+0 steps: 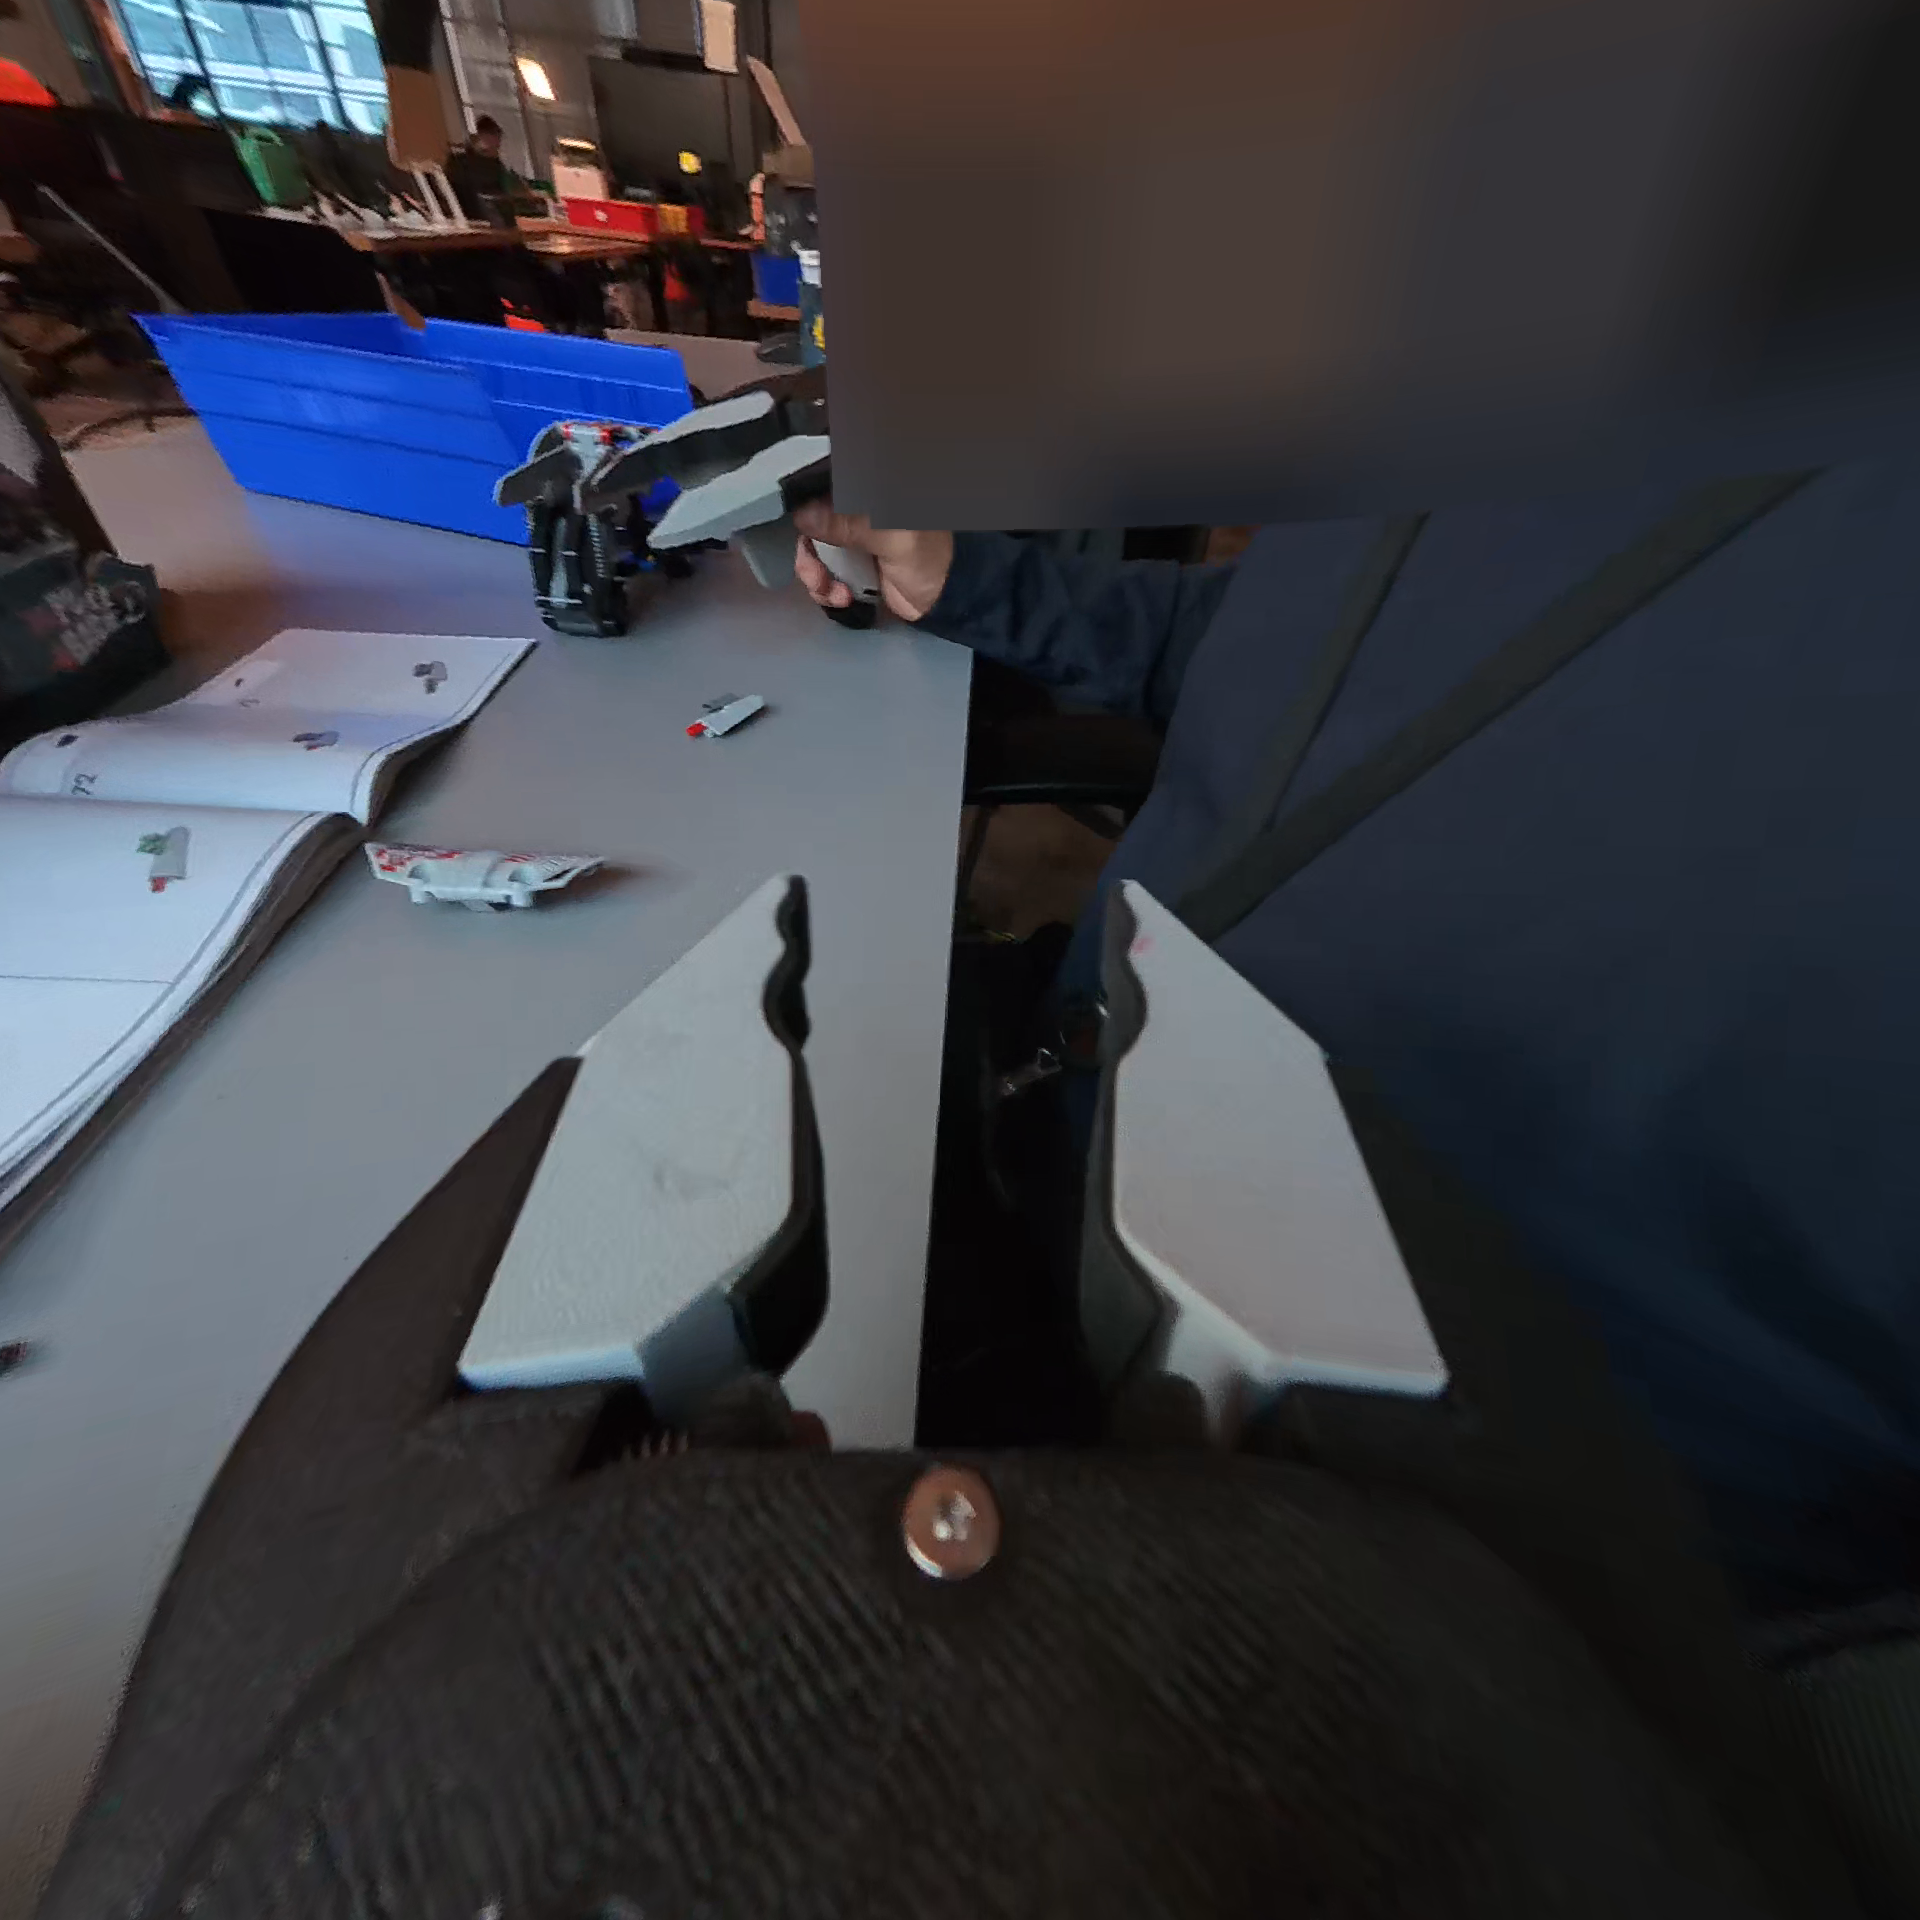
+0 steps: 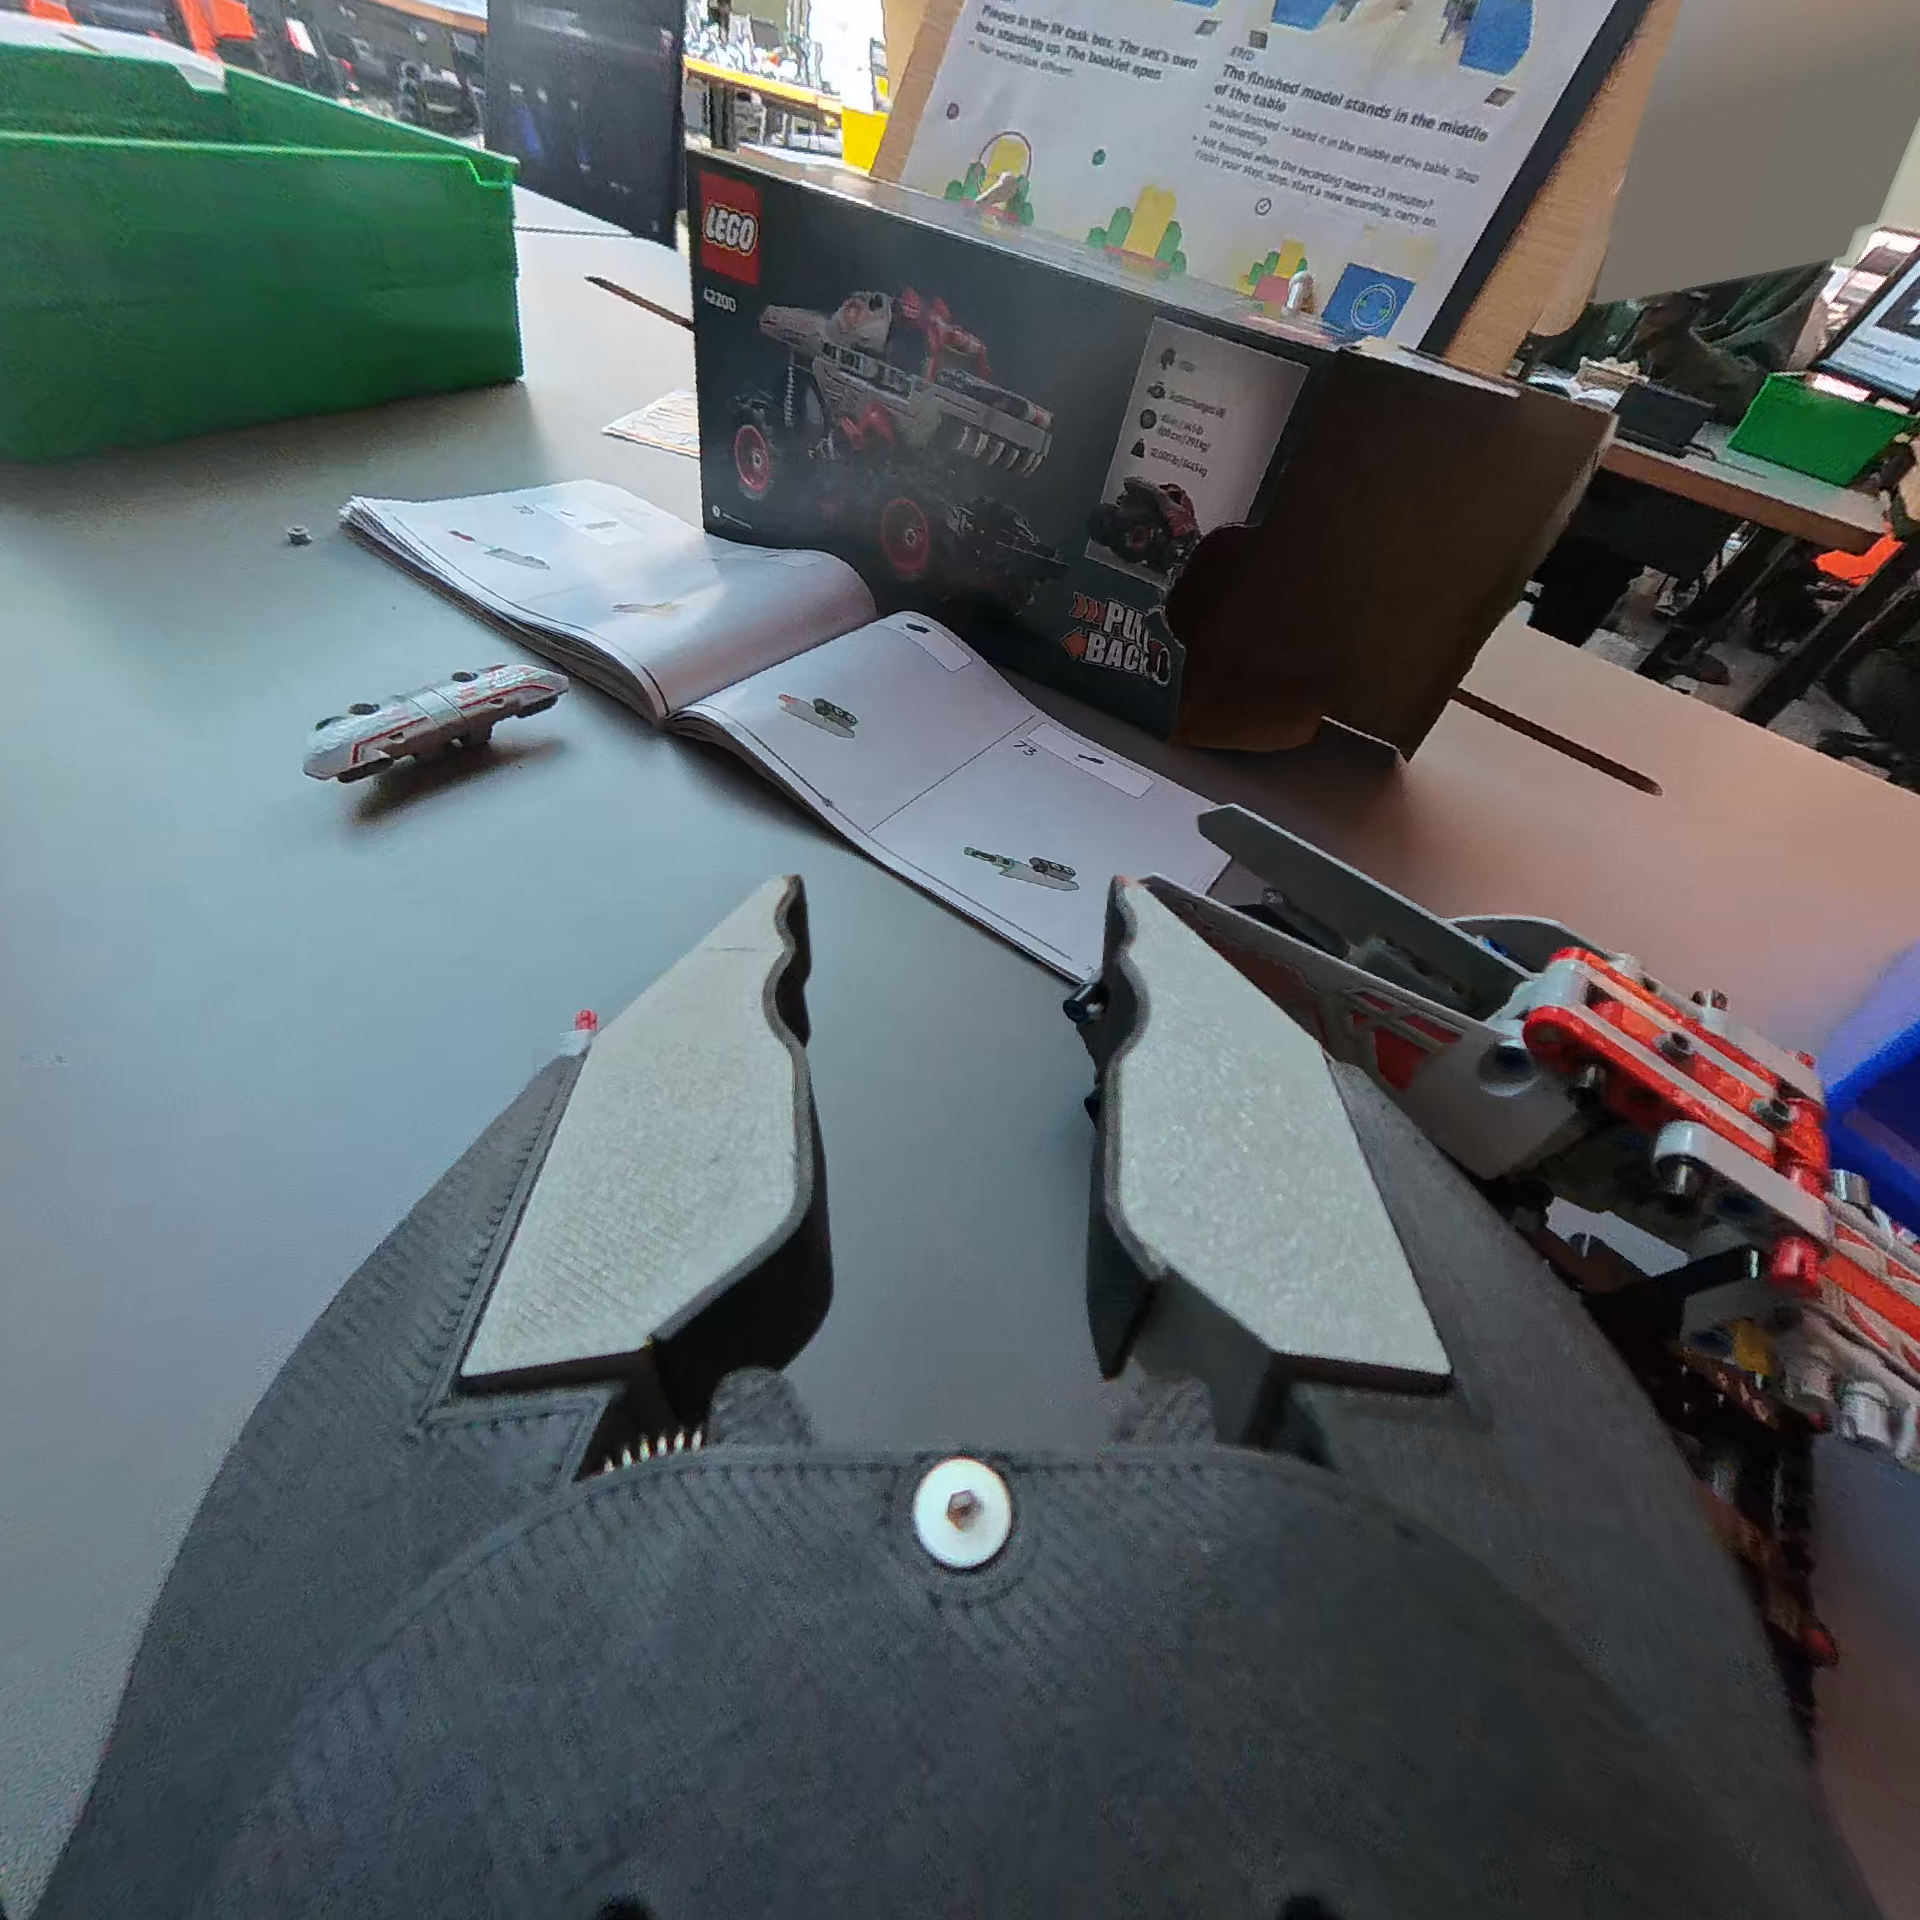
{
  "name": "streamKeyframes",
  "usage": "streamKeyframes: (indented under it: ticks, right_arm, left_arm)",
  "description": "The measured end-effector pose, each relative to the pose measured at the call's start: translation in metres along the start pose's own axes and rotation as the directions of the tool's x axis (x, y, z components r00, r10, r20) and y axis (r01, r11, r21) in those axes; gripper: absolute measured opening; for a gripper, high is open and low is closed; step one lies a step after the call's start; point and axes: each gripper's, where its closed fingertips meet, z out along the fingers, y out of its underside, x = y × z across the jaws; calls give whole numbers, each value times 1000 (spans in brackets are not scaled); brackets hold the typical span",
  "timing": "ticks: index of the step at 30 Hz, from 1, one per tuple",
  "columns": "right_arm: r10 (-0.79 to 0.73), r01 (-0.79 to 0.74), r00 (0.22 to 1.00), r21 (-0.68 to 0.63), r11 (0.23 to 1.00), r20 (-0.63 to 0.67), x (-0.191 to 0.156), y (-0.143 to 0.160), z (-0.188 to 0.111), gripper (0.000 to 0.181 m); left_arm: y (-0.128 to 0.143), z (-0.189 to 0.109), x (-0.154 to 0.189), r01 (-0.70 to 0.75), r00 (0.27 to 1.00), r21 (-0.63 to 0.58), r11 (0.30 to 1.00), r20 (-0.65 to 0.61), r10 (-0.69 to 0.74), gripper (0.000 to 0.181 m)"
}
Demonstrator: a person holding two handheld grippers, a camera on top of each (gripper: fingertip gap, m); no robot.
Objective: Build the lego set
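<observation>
- The left gripper [image 1: 956,935] is released, its grey fingers [image 1: 686,1143] spread with nothing between them; it hangs over the near edge of the grey table [image 1: 644,1018], pointing partly past the edge toward a person's dark blue sleeve [image 1: 1060,613].
- The right gripper [image 2: 951,935] is likewise released and empty, held low over the table [image 2: 260,1039].
- Just right of the right gripper, touching or nearly touching its right finger, stands the half-built lego truck [image 2: 1621,1101], grey with red beams; in the left wrist view the same truck [image 1: 582,540] sits far along the table beside the right gripper [image 1: 582,483].
- A grey and red-striped body panel [image 2: 436,717] lies alone on the table to the left, apart from the open instruction booklet [image 2: 790,686].
- A small grey piece with a red tip [image 1: 727,715] lies near the table edge, between the panel [image 1: 483,873] and the truck.
- Behind the booklet stands the lego box [image 2: 997,447], upright, with a printed sheet [image 2: 1226,135] propped beyond it.
- A green bin [image 2: 239,270] sits far left; a blue bin [image 1: 416,405] sits behind the truck.
</observation>
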Motion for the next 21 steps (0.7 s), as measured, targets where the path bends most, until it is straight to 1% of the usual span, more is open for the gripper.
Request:
streamKeyframes:
  ticks: [1,3,4,6,7,8,10,11,13,14,16,18,19,20,21]
  right_arm:
    - [-10,10,1000,-4,1000,-10,0,0,0,53]
    - [-24,24,1000,-7,1000,-20,0,0,1,48]
    - [-27,27,999,-7,1000,-19,-1,0,1,47]
    - [-18,18,1000,-5,1000,-19,0,0,1,51]
    - [-8,8,1000,-3,1000,-18,0,0,1,52]
    - [10,-10,1000,-3,1000,-5,0,0,1,52]
    - [57,-57,997,-11,998,51,-4,1,2,55]
    - [74,-73,995,-13,997,60,-4,1,3,58]
    - [90,-90,994,-11,996,59,-2,1,2,57]
    - [93,-92,994,-10,996,53,-1,1,2,58]
    - [90,-89,995,-17,996,45,-1,2,3,59]
    - [80,-78,996,-31,996,43,-1,4,5,58]
    - [73,-72,997,-38,997,39,-1,5,6,56]
    - [67,-65,997,-42,997,32,-1,5,6,55]
    - [62,-61,998,-43,997,22,0,5,6,55]
  left_arm:
    - [3,-5,4,5,1000,0,1000,-19,-5,45]
    - [6,-16,3,4,1000,16,1000,9,-5,37]
    - [7,-21,0,18,999,24,1000,43,-19,49]
    - [10,-33,-5,38,995,27,999,89,-41,59]
    - [11,-39,-6,30,993,28,999,111,-33,60]
    - [14,-44,-7,6,991,12,1000,131,-8,55]
    - [20,-55,-7,-79,980,-42,996,179,85,35]
    - [18,-61,-9,-126,966,-50,991,219,134,34]
    - [9,-75,-10,-205,938,-19,978,280,202,28]
    - [4,-83,-11,-224,930,5,975,300,212,24]
    - [2,-100,-20,-226,910,17,974,359,205,27]
    - [6,-119,-35,-230,866,-28,973,450,218,28]
    - [8,-133,-48,-214,820,-61,975,532,213,20]
    - [8,-153,-68,-175,735,-94,980,650,193,11]
    - [11,-174,-85,-118,652,-124,985,739,171,16]
